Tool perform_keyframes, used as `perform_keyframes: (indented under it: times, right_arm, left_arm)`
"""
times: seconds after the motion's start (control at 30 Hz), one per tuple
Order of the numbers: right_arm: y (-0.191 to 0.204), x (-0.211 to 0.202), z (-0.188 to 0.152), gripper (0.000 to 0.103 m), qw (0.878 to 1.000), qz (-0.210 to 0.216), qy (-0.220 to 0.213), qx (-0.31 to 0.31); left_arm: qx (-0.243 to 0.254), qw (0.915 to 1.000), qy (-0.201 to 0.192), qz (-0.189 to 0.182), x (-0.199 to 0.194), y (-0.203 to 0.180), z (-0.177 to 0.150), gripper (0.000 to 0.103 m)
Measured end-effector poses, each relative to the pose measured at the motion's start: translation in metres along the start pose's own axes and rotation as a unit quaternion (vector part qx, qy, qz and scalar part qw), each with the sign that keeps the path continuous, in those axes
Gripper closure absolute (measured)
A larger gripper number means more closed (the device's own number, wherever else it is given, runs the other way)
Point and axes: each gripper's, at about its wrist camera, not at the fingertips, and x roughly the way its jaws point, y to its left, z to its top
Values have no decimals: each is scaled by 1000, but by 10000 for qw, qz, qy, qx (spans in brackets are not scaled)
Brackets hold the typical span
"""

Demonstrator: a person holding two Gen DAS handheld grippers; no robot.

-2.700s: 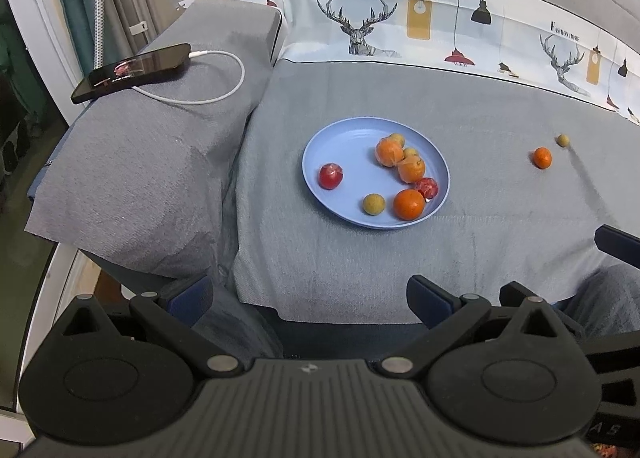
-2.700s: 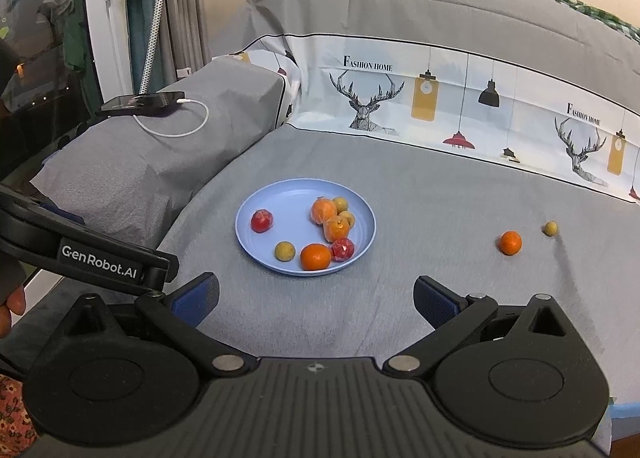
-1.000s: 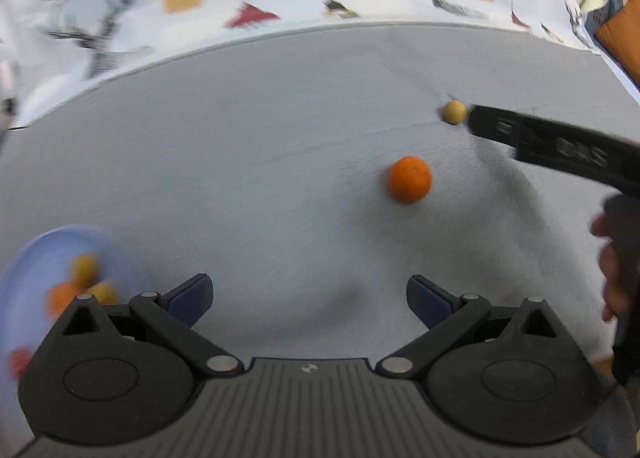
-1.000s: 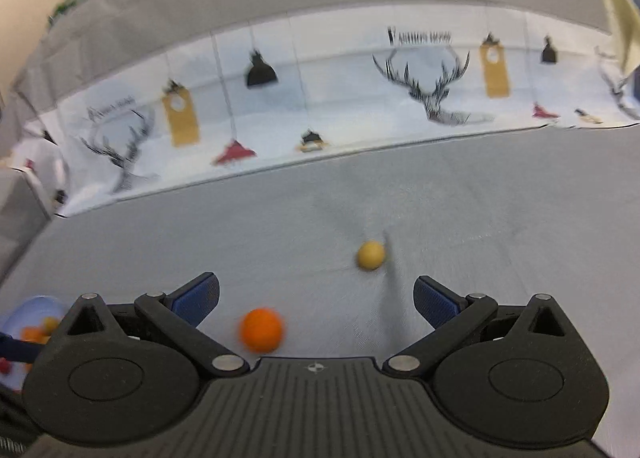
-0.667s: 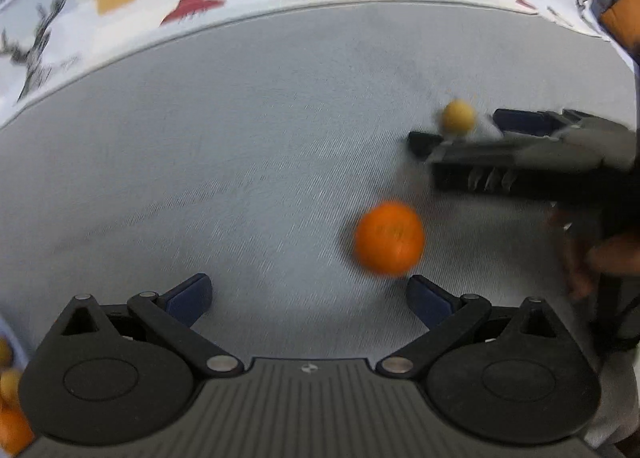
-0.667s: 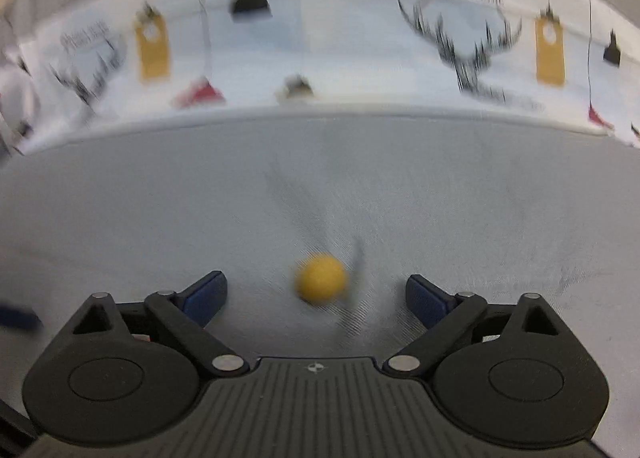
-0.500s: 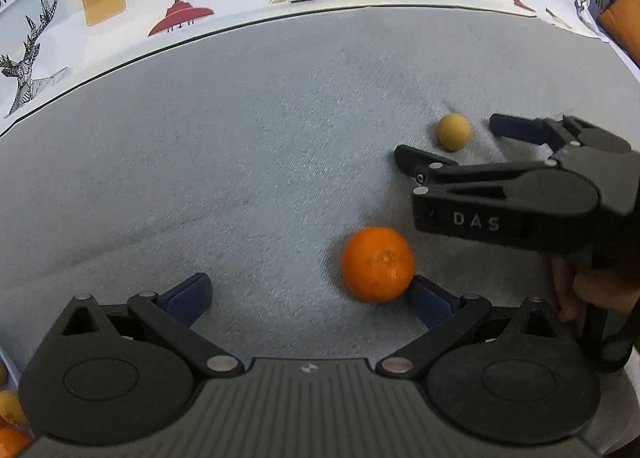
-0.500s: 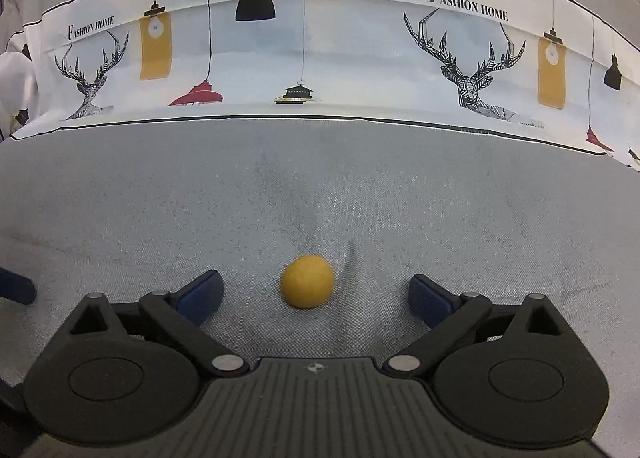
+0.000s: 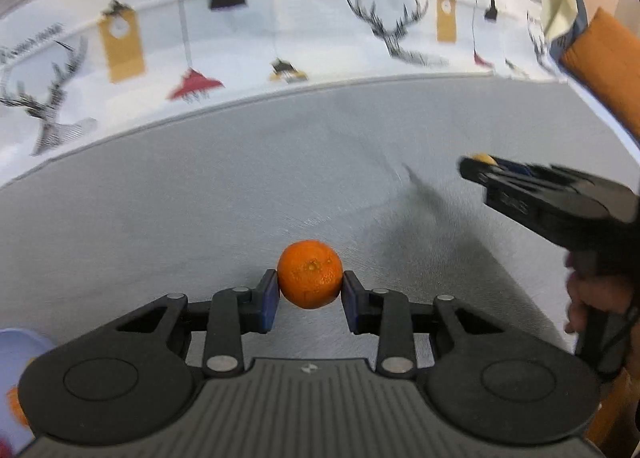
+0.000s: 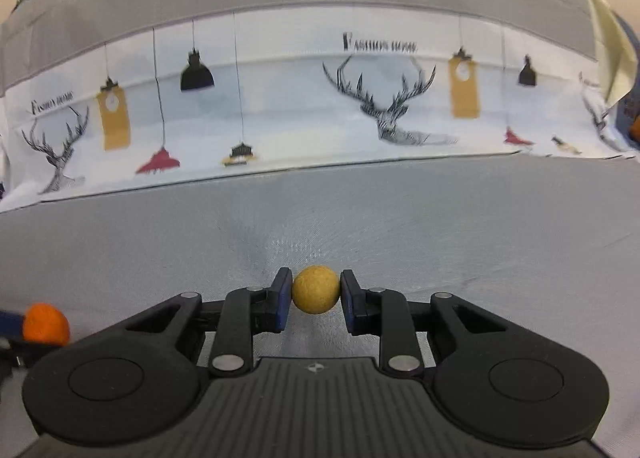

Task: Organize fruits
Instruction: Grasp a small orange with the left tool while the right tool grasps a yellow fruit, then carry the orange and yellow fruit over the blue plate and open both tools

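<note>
Both jaws have just closed: my left gripper (image 9: 310, 294) pinches the orange (image 9: 310, 279), right gripper (image 10: 316, 292) pinches the yellow fruit (image 10: 316, 289), ready to carry off the bedspread's (image 10: 440, 226) middle.

— What is carrying everything here?
— A bed (image 10: 440, 226) is lying under a grey sheet, with a white band (image 10: 280, 106) of deer and lamp prints running across the far side.
— And what is sitting on the sheet?
— A blue plate (image 9: 16, 354) is showing near the band's left end, at the near edge of the left wrist view, only partly in sight.
— Anything beyond the band?
— A grey fold is rising behind it.
</note>
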Motion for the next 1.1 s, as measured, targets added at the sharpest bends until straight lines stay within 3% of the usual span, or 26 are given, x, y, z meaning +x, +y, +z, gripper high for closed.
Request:
perform_keyframes:
  times: [0.13,0.37,0.6,0.87,1.1]
  right_arm:
    - [15,-54,7,76,9993,211,-291,25]
    - [88,-166,3,76,9904,1135,-763,-174]
    - [163,-247,-33,76,9762,2113,-348,-332]
    - [226,-324,-74,76,9605,2543,-99,-1127]
    - [259,-354,-90,76,9495,2601,-90,-1750]
  left_arm:
    - [-127,9993,-287,189,-66,12,-11,66]
    - [-271,9958,-407,777,-182,42,-58,66]
    - [-547,9907,-374,1190,-270,77,-131,66]
    - [-923,9878,-435,1177,-323,100,-201,66]
    - [-1136,9839,-698,1191,-347,110,-227,66]
